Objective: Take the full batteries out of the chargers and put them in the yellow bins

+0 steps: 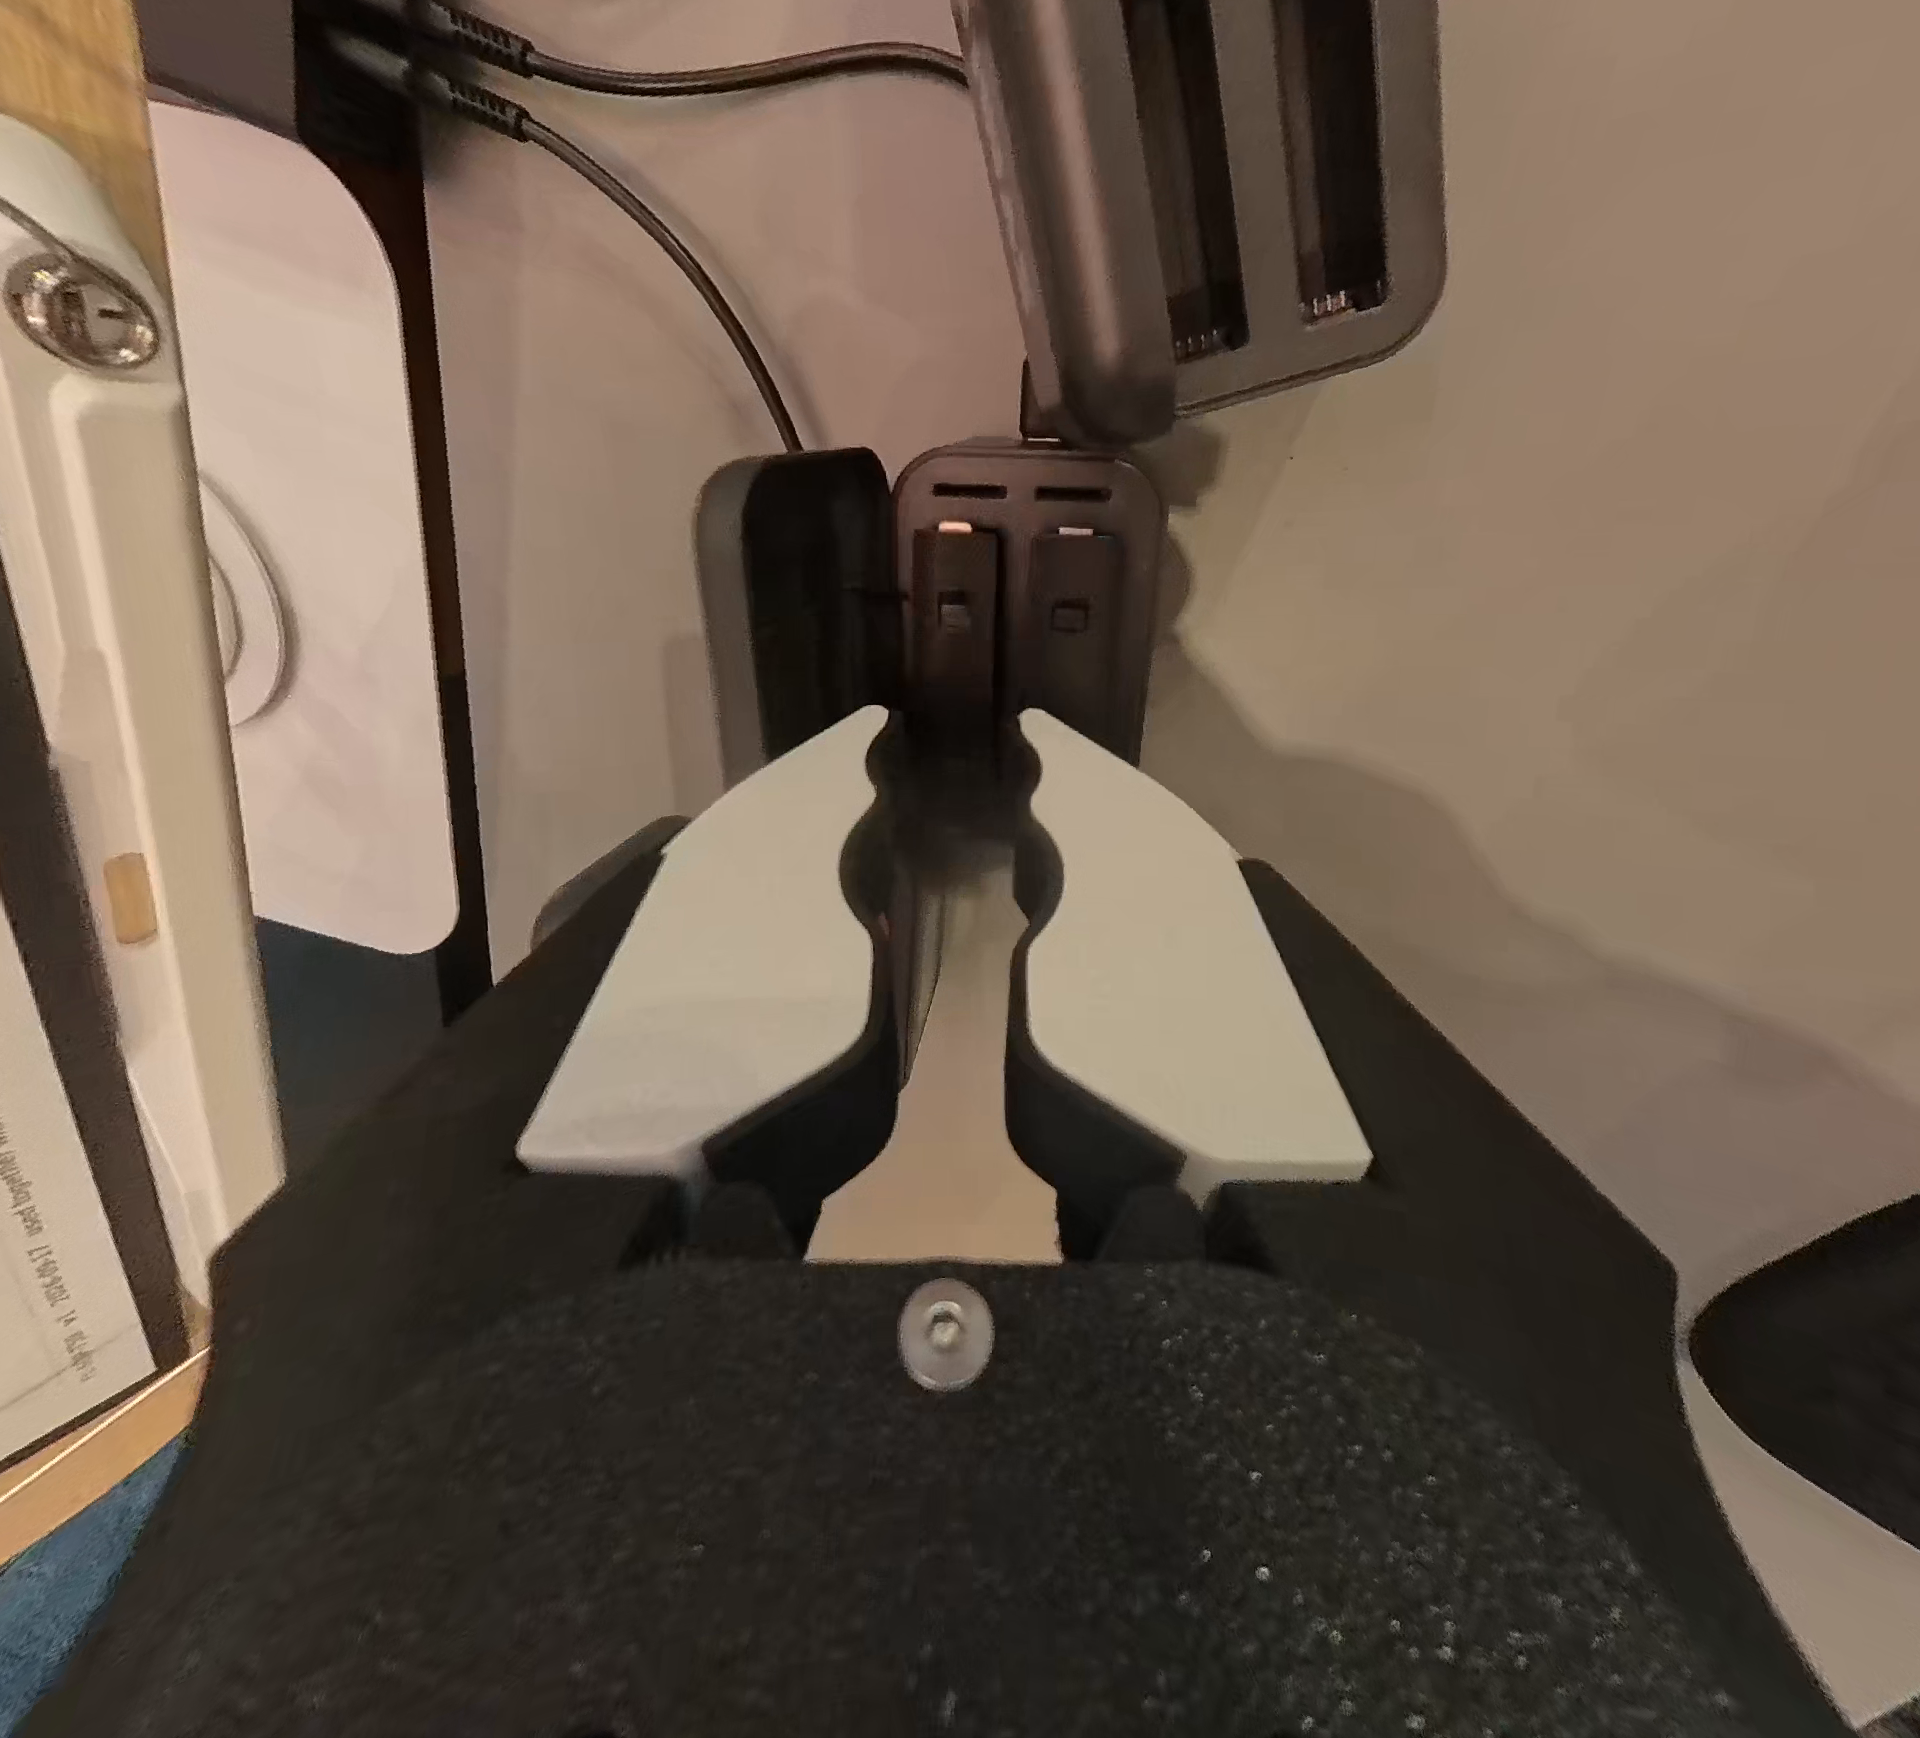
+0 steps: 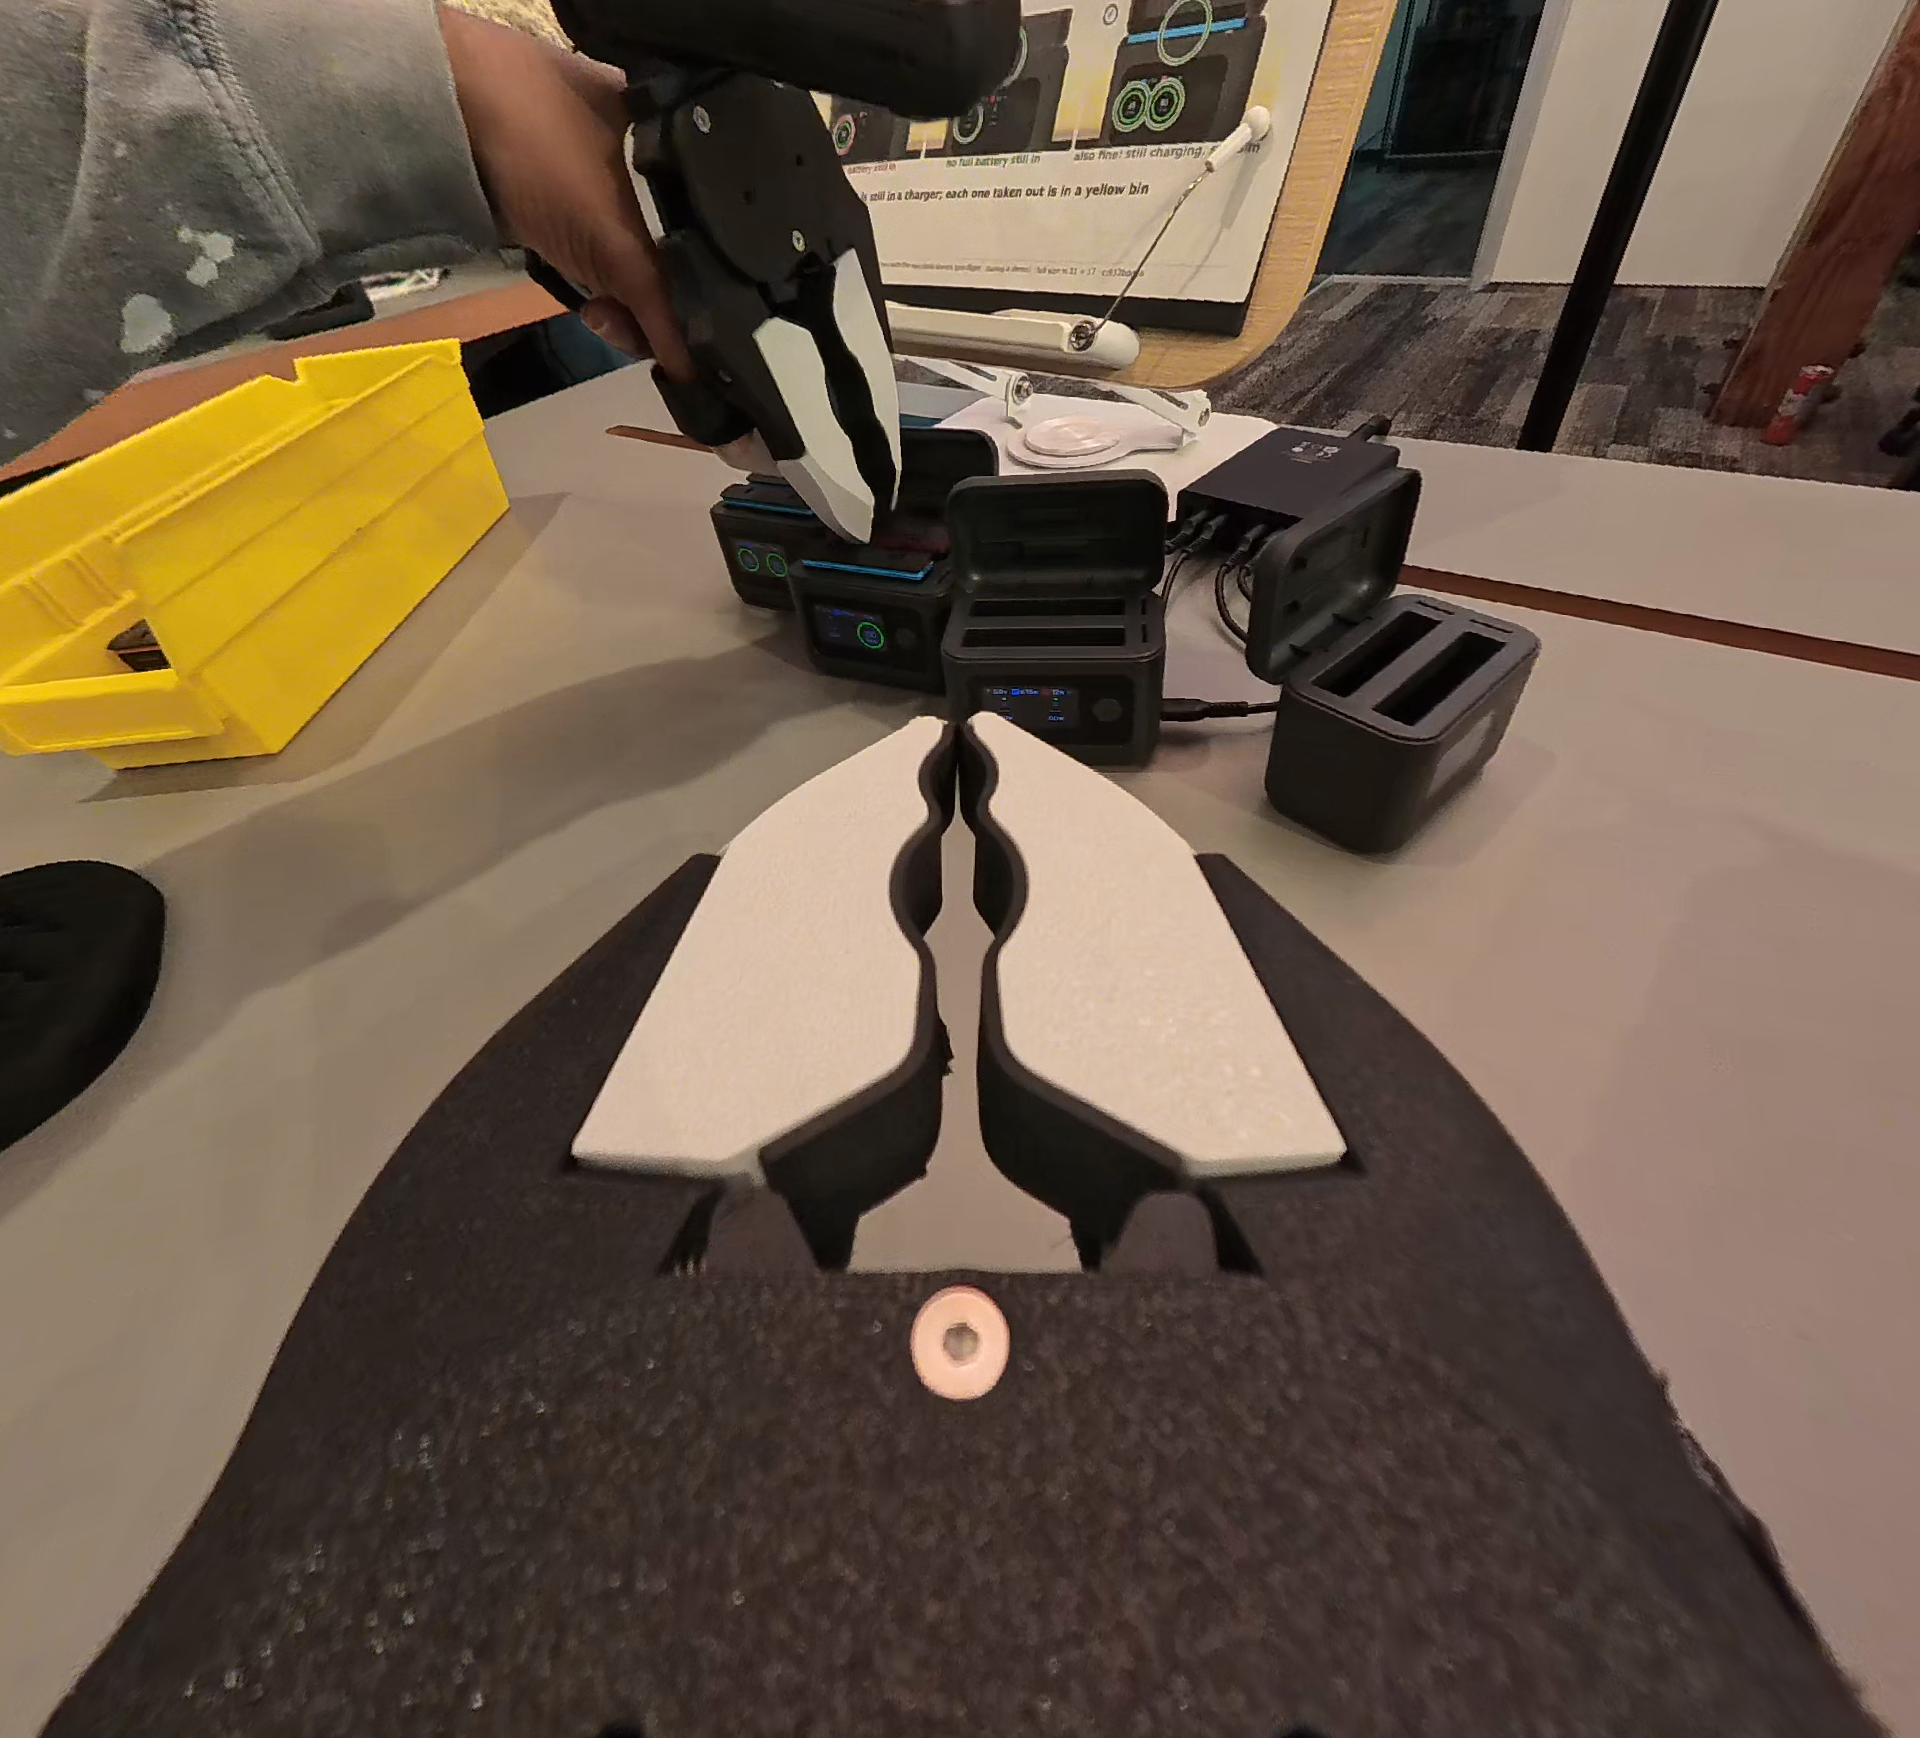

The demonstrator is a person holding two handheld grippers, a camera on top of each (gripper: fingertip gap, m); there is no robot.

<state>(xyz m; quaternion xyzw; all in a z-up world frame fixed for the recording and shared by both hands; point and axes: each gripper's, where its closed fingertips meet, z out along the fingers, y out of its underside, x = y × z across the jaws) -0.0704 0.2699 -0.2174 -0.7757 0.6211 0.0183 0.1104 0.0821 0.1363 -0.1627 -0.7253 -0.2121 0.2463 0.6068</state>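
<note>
Fingers (image 1: 1081, 815) of left gripper (image 1: 951, 722) around battery (image 1: 954, 623), yellow bin (image 2: 239, 545) only rightward

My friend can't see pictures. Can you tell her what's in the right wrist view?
The left gripper, held in a person's hand, reaches down into a black charger on a grey table. A yellow bin sits to the left, open empty chargers to the right, and the right gripper waits shut in front.

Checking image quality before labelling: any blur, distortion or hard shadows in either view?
Left wrist view: warm dim light, soft claw shadow on the table, edges bent by the wide-angle lens. Right wrist view: brighter, sharp in the middle, yellow bin and doorway stretched at the edges.
</note>
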